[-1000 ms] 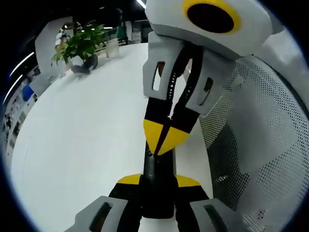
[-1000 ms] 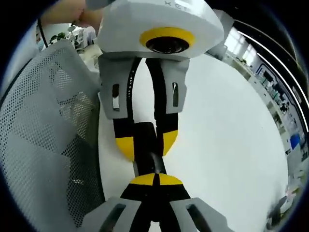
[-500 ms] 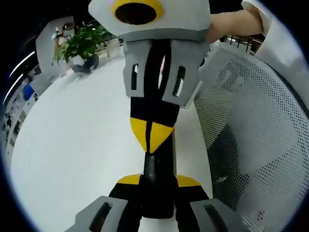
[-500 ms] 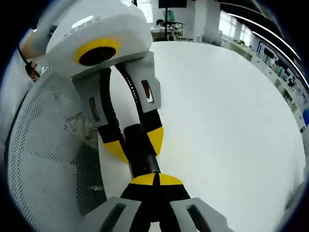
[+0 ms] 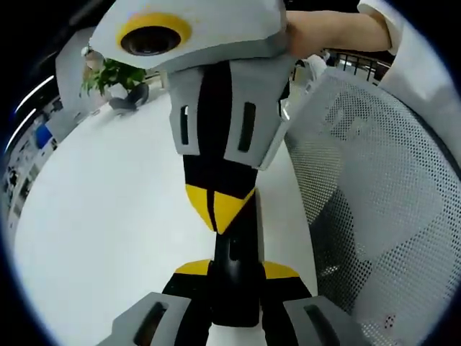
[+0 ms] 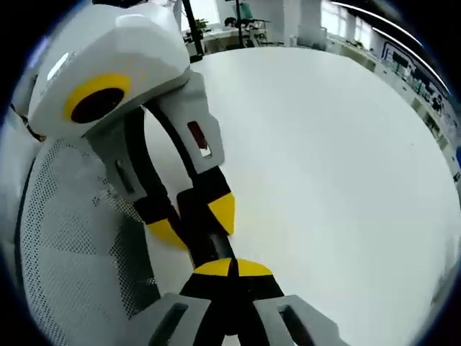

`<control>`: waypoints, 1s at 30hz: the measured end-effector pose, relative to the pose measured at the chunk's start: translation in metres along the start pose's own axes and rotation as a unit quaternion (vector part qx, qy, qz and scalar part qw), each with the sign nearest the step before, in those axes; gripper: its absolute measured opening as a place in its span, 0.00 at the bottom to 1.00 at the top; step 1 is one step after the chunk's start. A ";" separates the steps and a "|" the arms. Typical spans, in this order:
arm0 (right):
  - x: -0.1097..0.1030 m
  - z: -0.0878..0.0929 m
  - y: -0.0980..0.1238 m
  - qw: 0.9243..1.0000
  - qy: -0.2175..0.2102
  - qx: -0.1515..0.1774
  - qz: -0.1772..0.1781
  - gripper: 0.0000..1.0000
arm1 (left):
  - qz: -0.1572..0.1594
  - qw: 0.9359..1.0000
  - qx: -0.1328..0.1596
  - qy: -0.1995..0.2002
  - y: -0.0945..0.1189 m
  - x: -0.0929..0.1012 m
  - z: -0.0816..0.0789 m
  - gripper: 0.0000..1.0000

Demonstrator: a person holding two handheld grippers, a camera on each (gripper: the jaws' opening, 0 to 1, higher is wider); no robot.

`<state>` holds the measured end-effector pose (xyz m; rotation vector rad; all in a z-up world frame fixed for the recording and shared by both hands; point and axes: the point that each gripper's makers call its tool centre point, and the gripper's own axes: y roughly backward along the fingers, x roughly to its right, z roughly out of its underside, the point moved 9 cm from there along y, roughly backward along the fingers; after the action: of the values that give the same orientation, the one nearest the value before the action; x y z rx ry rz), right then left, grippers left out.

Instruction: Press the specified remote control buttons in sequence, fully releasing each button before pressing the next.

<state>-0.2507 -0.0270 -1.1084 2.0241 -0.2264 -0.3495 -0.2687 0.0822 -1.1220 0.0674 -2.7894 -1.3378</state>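
Left gripper view: the left gripper [image 5: 234, 277] has its yellow-tipped jaws clamped on either side of a black remote control [image 5: 236, 267], which lies lengthwise between them and points away from the camera over the white table [image 5: 108, 216]. The right gripper [image 5: 216, 209] comes in from the top, its two yellow tips pressed together with no gap, the joined tip touching the top face of the remote near its far end; which button is under it cannot be told. A hand [image 5: 338, 32] holds that gripper at upper right. A grey mesh chair back [image 5: 374, 202] stands along the right side, just past the table edge. A potted plant [image 5: 115, 76] sits on the far part of the table, upper left. Right gripper view: the right gripper [image 6: 230, 268] shows jaws closed tip to tip, holding nothing, resting on the end of the remote control [image 6: 205, 238]. The left gripper [image 6: 191, 220] enters from upper left, yellow tips on both sides of the remote, gripping it. White table [image 6: 331, 158] spreads right; mesh chair back [image 6: 79, 252] at left.
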 end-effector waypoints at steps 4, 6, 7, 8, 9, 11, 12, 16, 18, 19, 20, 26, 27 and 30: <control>-0.003 0.002 0.000 1.000 -0.004 0.012 0.012 0.00 | -0.002 1.000 0.002 0.000 0.000 0.000 0.000 0.22; -0.005 0.003 0.000 1.000 0.012 0.020 0.019 0.00 | -0.003 1.000 0.001 0.001 0.000 0.001 0.000 0.22; -0.006 0.004 0.000 0.999 0.017 0.022 0.022 0.00 | -0.002 1.000 0.001 0.001 0.000 0.000 0.000 0.22; -0.007 0.003 0.000 0.999 0.034 0.023 0.027 0.00 | -0.002 1.000 0.001 0.000 0.000 0.000 0.000 0.22; -0.007 0.003 0.000 0.998 0.043 0.023 0.028 0.00 | -0.002 1.000 0.002 0.000 0.000 0.000 0.000 0.22; -0.010 0.003 0.001 0.998 0.046 0.025 0.030 0.00 | -0.002 1.000 0.002 0.000 0.000 0.000 0.000 0.22; -0.013 0.001 0.000 0.998 0.041 0.039 0.013 0.00 | -0.002 1.000 0.003 0.000 0.000 0.000 0.001 0.22; -0.023 0.001 0.000 0.998 0.048 0.042 -0.002 0.00 | -0.004 1.000 0.006 0.003 0.000 0.000 0.001 0.22; -0.025 0.001 0.000 0.997 0.068 0.038 0.008 0.00 | -0.004 1.000 0.008 0.004 0.001 0.001 0.002 0.22; -0.025 0.000 0.000 0.997 0.074 0.038 0.011 0.00 | -0.004 1.000 0.008 0.003 0.001 0.001 0.002 0.22; -0.025 0.000 0.000 0.996 0.076 0.035 0.011 0.00 | -0.003 1.000 0.009 0.004 0.001 0.001 0.002 0.22; -0.028 -0.004 -0.003 0.992 0.119 0.013 0.031 0.00 | -0.002 1.000 0.014 0.005 0.001 0.001 0.002 0.22; -0.029 -0.005 -0.003 0.992 0.125 0.008 0.032 0.00 | -0.001 1.000 0.014 0.005 0.001 0.000 0.002 0.22; -0.026 -0.004 -0.002 0.992 0.126 0.011 0.030 0.00 | -0.001 1.000 0.013 0.003 0.001 0.000 0.002 0.22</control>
<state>-0.2739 -0.0150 -1.1046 2.0563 -0.1336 -0.0527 -0.2692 0.0842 -1.1230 0.0741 -2.8025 -1.2990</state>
